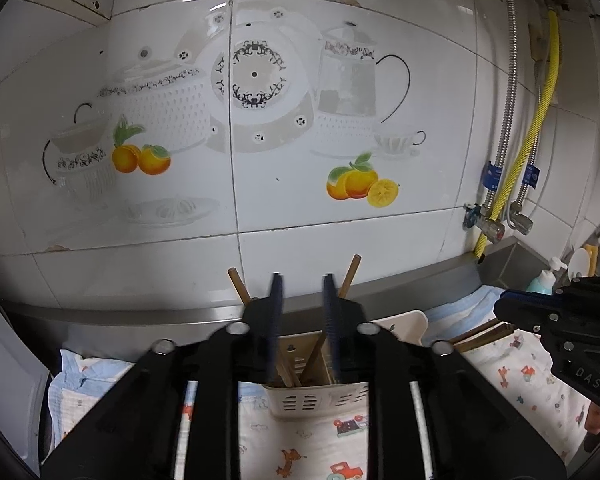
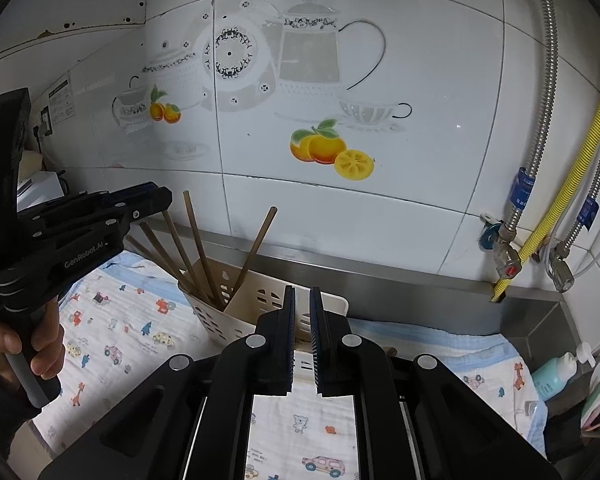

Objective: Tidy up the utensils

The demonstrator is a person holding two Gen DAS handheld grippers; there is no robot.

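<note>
Chopsticks (image 2: 198, 248) stand in the cream slotted utensil holder (image 2: 236, 312), which sits on a cartoon-print cloth (image 2: 112, 336) over the tabletop, against the tiled wall (image 2: 380, 208). In the right wrist view about 5 brown sticks lean out of the holder, 4 fanned to the left and 1 tilted right, their long axes steep but slanted. More loose chopsticks (image 1: 480, 334) lie flat on the cloth to the right of the holder; their count cannot be told.

The left claw (image 1: 302, 320) hovers directly over the holder's mouth, its fingers parted with nothing pressed between them; the sticks just below it look released into the holder. The right claw (image 2: 302, 340) sits just in front of the holder, its jaws nearly together with a narrow empty gap, gripping nothing.

The loose sticks lie nearer the right claw, so the right hand seems better placed to fetch them, closing across their long axis.
</note>
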